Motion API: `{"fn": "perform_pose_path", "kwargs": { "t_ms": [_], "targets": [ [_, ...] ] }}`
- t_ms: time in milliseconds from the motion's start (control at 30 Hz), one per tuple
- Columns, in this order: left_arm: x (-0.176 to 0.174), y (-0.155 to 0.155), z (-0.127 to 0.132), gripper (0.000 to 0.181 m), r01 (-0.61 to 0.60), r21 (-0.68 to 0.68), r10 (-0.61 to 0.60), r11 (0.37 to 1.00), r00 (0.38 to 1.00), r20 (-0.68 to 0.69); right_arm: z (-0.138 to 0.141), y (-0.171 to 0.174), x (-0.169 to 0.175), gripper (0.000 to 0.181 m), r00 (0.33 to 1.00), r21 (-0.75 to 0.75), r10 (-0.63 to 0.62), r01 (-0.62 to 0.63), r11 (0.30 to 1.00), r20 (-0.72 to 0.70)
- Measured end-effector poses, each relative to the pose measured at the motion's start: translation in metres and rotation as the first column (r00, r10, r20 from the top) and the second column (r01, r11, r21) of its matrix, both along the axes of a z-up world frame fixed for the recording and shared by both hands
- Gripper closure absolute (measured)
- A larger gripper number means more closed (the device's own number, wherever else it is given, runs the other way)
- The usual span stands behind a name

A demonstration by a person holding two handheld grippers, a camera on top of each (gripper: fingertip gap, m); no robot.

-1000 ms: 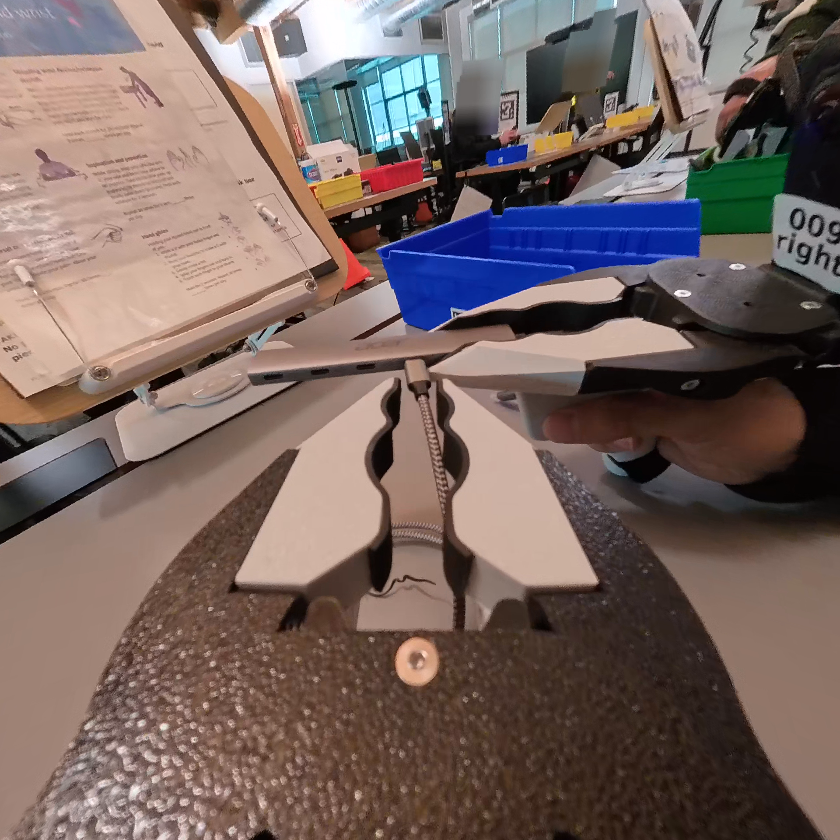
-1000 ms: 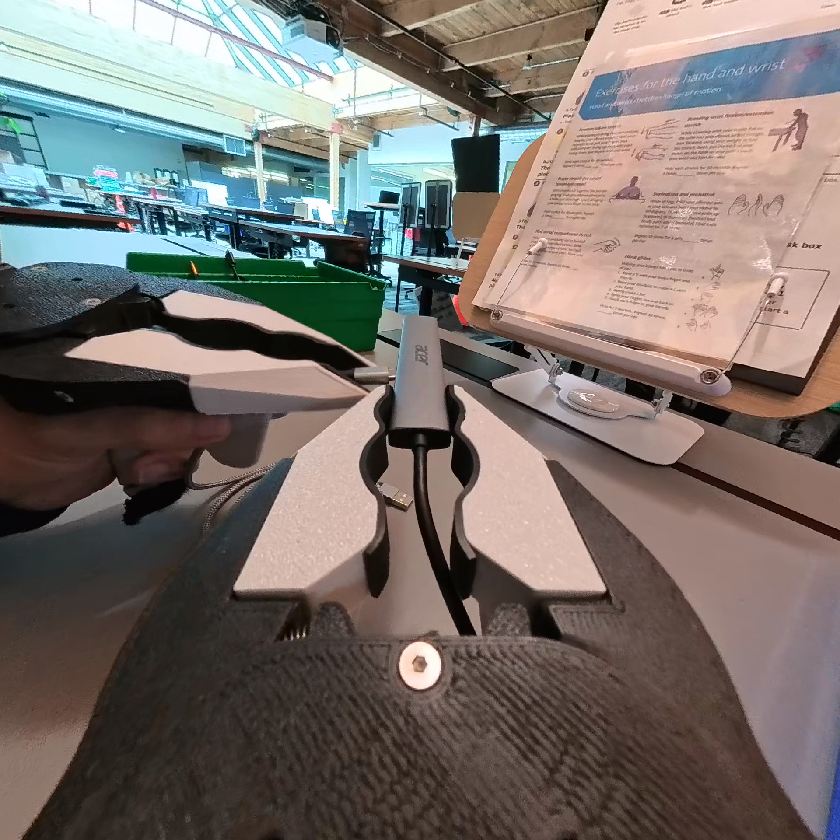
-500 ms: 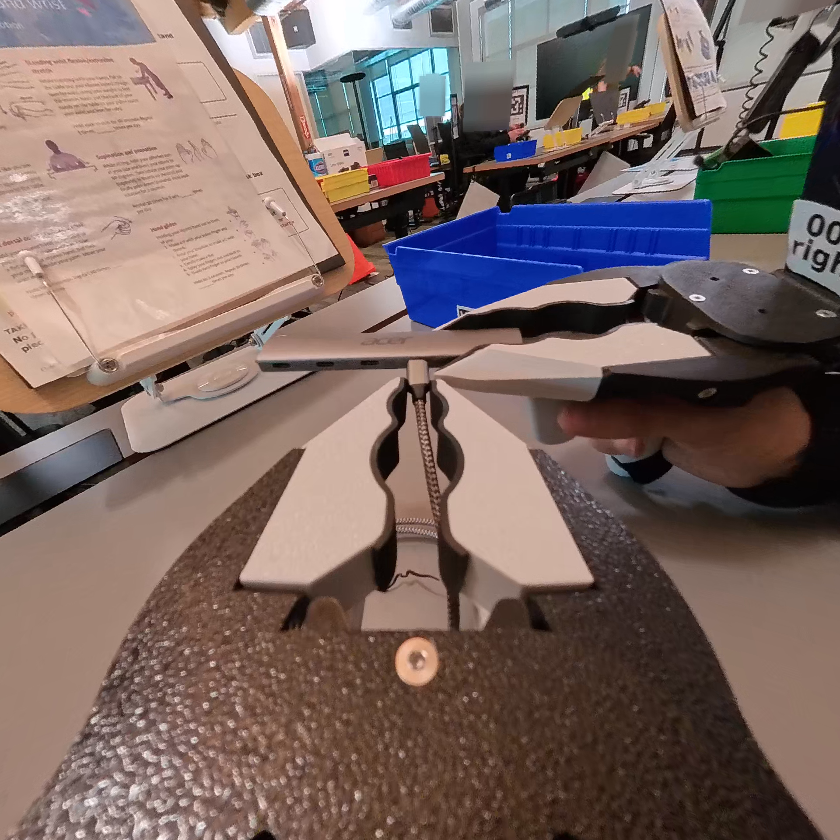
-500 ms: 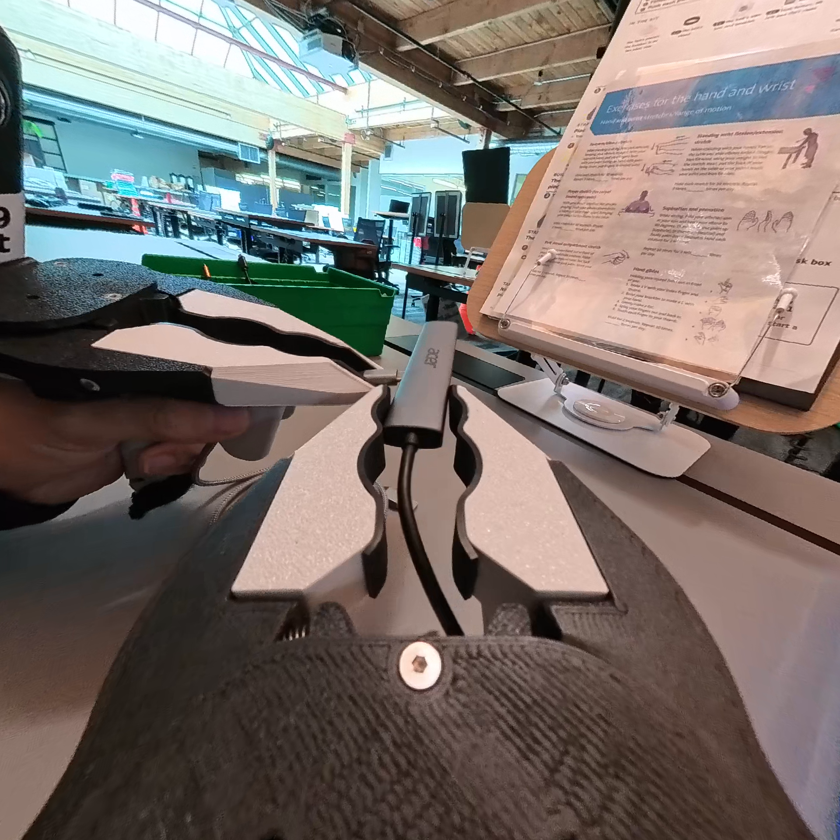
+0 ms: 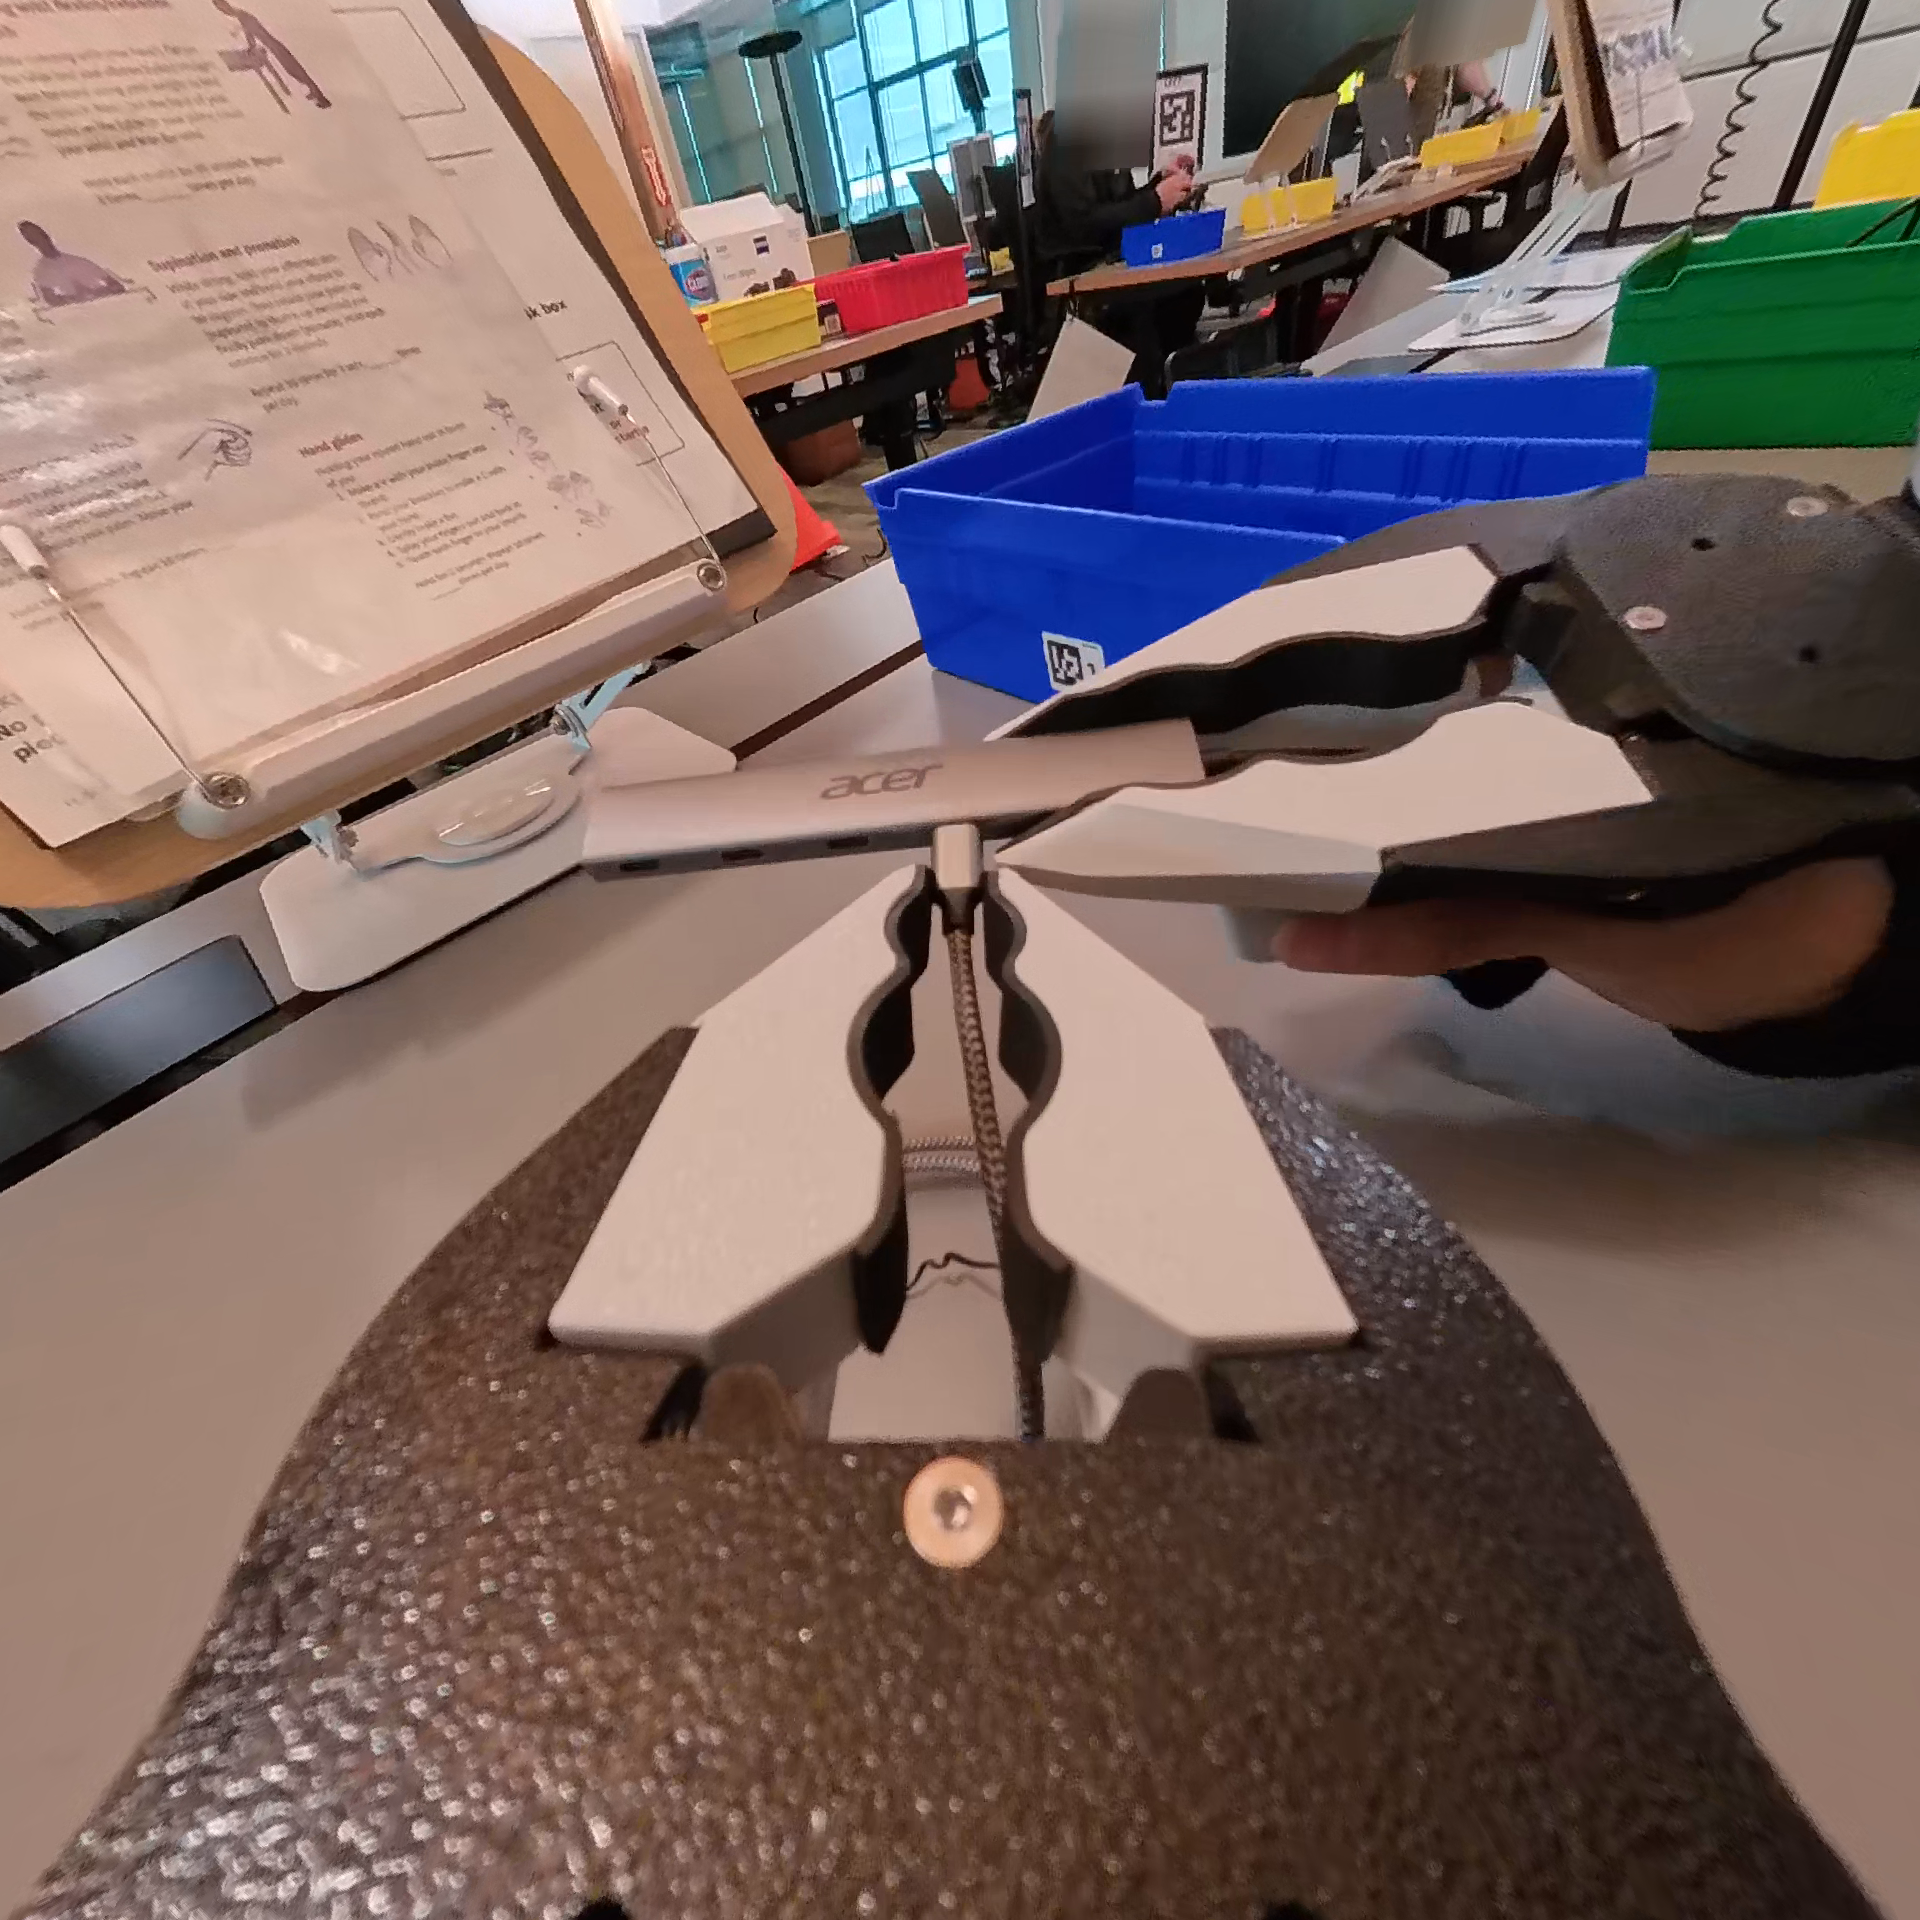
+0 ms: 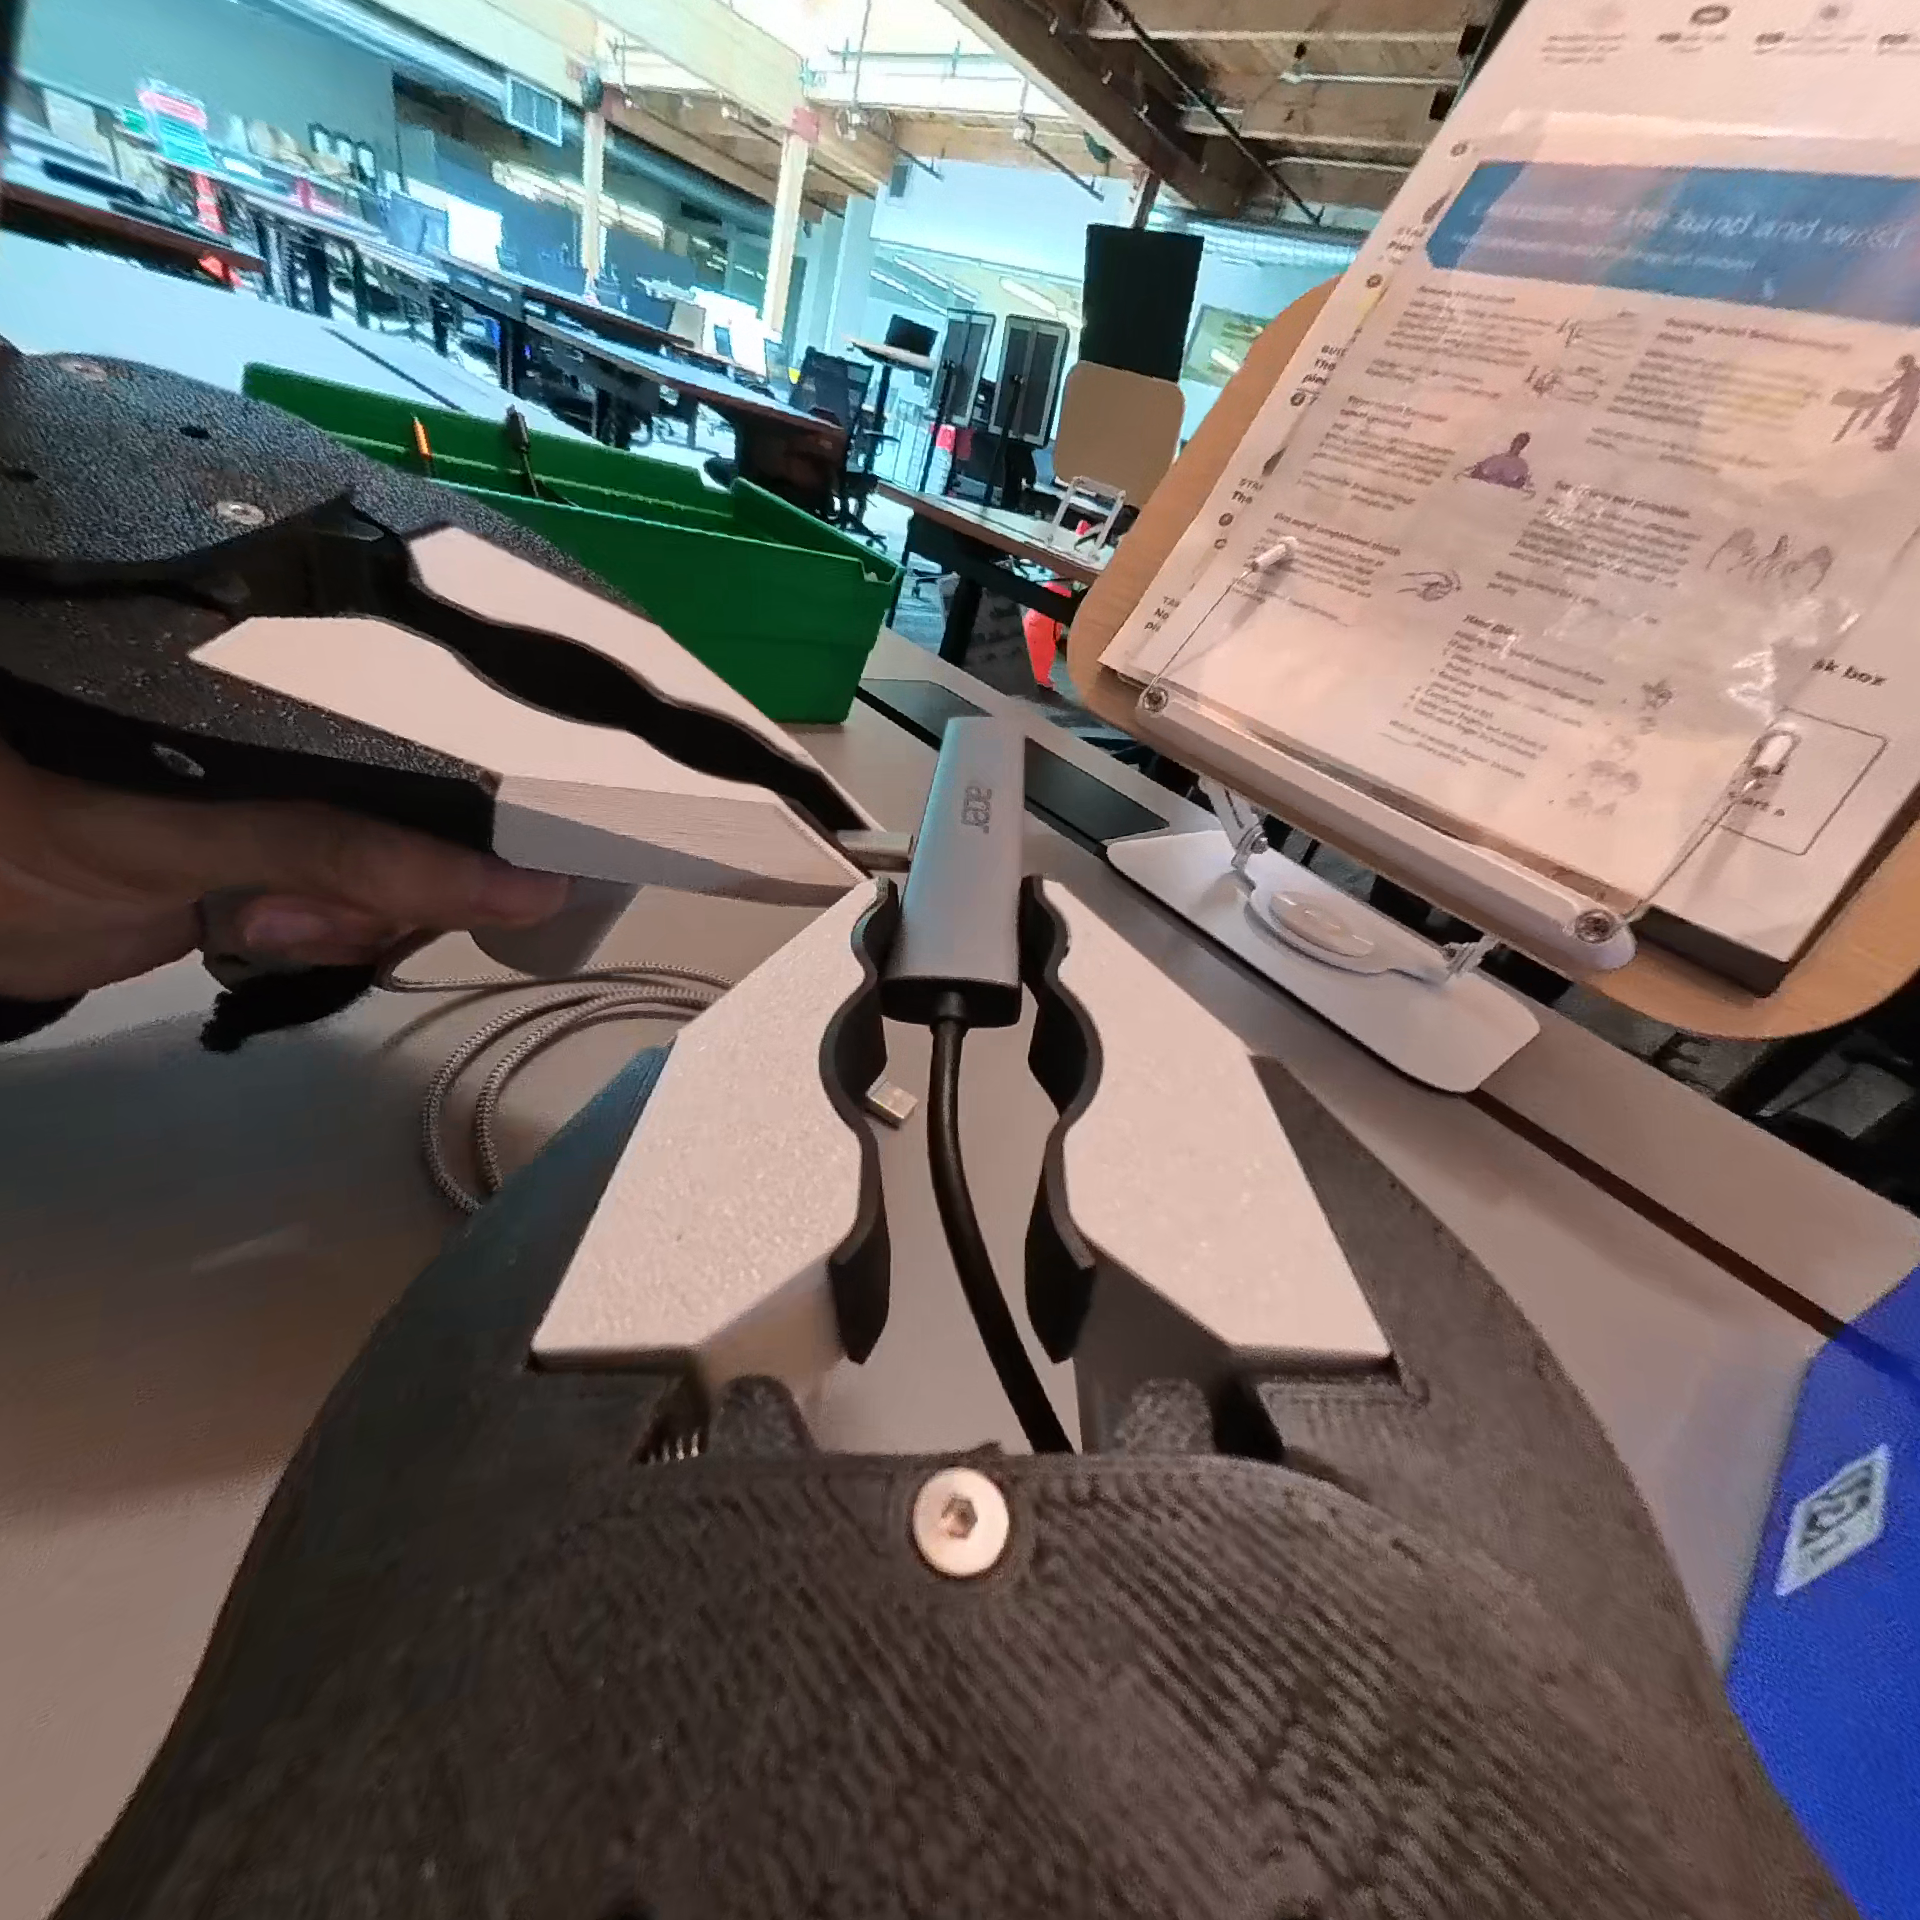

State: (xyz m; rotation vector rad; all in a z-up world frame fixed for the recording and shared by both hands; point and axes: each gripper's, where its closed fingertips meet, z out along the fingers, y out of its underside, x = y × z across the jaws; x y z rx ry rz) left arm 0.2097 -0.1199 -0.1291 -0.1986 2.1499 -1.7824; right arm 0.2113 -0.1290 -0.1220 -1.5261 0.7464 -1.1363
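My left gripper (image 5: 958,883) is shut on the metal plug (image 5: 956,868) of a grey braided cable (image 5: 982,1091). The plug meets the side of a flat grey USB hub (image 5: 894,790). My right gripper (image 6: 954,904) is shut on the near end of that hub (image 6: 961,831) and holds it above the table. The hub's black cord (image 6: 961,1143) runs back between the right fingers. In the left wrist view the right gripper (image 5: 1003,792) comes in from the right. In the right wrist view the left gripper (image 6: 857,847) comes in from the left. The braided cable (image 6: 540,1013) lies looped on the table.
A document stand with a laminated sheet (image 5: 312,416) stands at the table's far side, on a white base (image 6: 1340,956). A blue bin (image 5: 1247,520) and a green bin (image 5: 1766,332) stand beyond the grippers. A small loose plug (image 6: 894,1101) shows under the right fingers. The table (image 5: 312,1143) is grey. The grippers are tip to tip, or close to it.
Both grippers have shifted and tilted together, with the plug still at the hub's side. The hub's top face now shows more, and the looped cable has come into the right wrist view.
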Motion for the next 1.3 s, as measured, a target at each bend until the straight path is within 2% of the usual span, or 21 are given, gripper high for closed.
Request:
{"fn": "perform_pose_path", "kwargs": {
  "t_ms": [167, 333, 433, 600, 700, 800, 1033, 1200, 1300],
  "targets": [
    [-0.001, -0.001, -0.002, 0.174, 0.001, 0.002, -0.001, 1.0, 1.0, 0.012, -0.002, -0.001, 0.0, 0.159, 0.999, 0.073, 0.045, -0.044, 0.996, -0.021],
    [-0.003, -0.001, 0.009, 0.171, 0.008, -0.031, -0.006, 0.999, 0.998, 0.069, 0.008, -0.002, 0.0, 0.159, 0.997, 0.072, 0.067, -0.069, 0.995, 0.029],
    [-0.006, 0.004, 0.024, 0.157, 0.038, -0.068, -0.032, 0.997, 0.996, 0.081, 0.006, -0.014, 0.007, 0.159, 0.999, 0.15, 0.031, -0.034, 0.988, 0.02],
    [0.002, 0.027, 0.059, 0.151, 0.037, -0.195, -0.031, 0.98, 0.999, 0.032, 0.012, -0.027, 0.005, 0.159, 0.999, 0.257, 0.02, -0.031, 0.966, 0.047],
    [0.016, 0.051, 0.07, 0.151, -0.016, -0.222, 0.01, 0.975, 1.0, -0.025, 0.016, -0.032, 0.001, 0.159, 0.998, 0.293, 0.015, -0.034, 0.955, 0.067],
    [0.037, 0.083, 0.079, 0.152, -0.084, -0.154, 0.074, 0.984, 0.995, -0.07, 0.017, -0.036, 0.0, 0.159, 0.998, 0.324, 0.013, -0.034, 0.945, 0.066],
    [0.11, 0.192, 0.104, 0.151, -0.319, 0.032, 0.321, 0.947, 0.939, -0.123, 0.016, -0.03, -0.001, 0.159, 0.997, 0.304, 0.034, -0.051, 0.951, 0.063],
    [0.16, 0.263, 0.098, 0.15, -0.453, 0.213, 0.488, 0.866, 0.857, -0.164, 0.015, -0.028, -0.001, 0.159, 0.998, 0.296, 0.04, -0.055, 0.953, 0.058],
    [0.174, 0.288, 0.078, 0.15, -0.456, 0.325, 0.534, 0.829, 0.818, -0.215, 0.015, -0.028, -0.002, 0.159, 0.997, 0.295, 0.045, -0.06, 0.954, 0.06]
  ]
}}
